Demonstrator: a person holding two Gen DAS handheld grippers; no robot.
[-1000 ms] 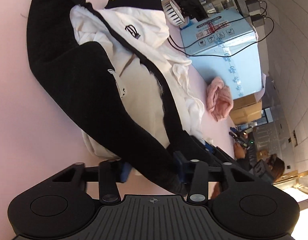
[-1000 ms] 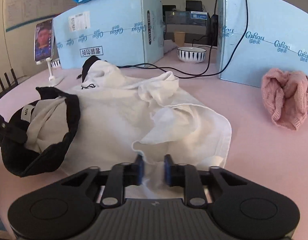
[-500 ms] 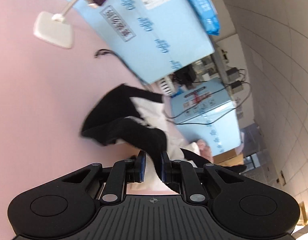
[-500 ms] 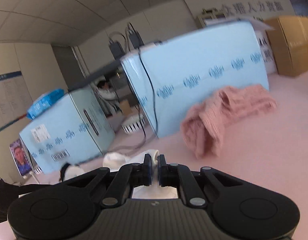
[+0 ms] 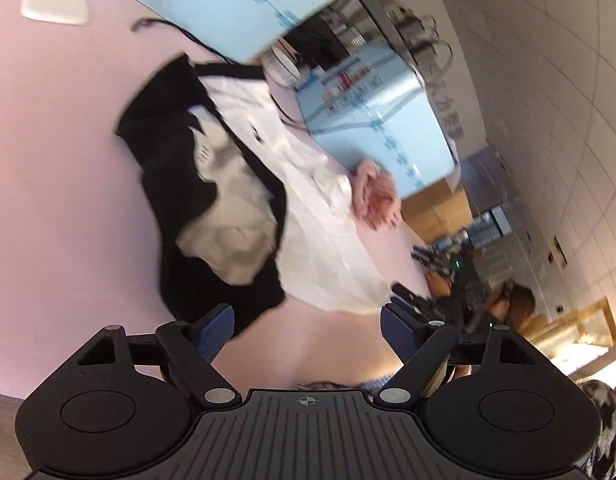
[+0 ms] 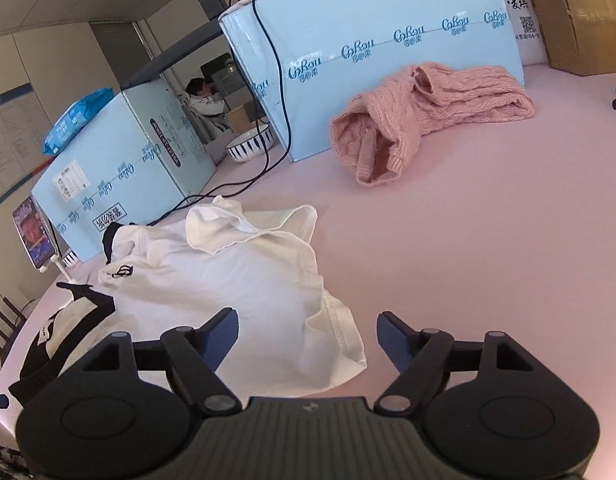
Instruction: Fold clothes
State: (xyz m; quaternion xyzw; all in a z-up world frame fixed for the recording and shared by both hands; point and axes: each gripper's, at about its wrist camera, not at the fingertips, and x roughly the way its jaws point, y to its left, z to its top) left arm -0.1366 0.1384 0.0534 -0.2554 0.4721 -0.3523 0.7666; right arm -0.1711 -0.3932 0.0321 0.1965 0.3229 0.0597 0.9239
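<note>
Both hand-held grippers now unclenched, rumpled white shirt [image 6: 212, 280] released.

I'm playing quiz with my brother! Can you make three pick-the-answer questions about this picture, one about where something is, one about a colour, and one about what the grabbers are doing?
1. Where is the striped bowl?
A. On the white shirt
B. Between the two blue boxes
C. Inside the pink sweater

2. What colour is the knitted sweater?
A. Pink
B. Green
C. Black

3. How is the right hand-held gripper?
A. Shut on the white shirt
B. Shut on a cable
C. Open, holding nothing

Answers:
1. B, the bowl sits on the table in the gap between the blue boxes.
2. A, the sweater lying by the bigger box is pink.
3. C, its jaws stand wide apart above the edge of the white shirt; the left hand-held gripper is open too.
</note>
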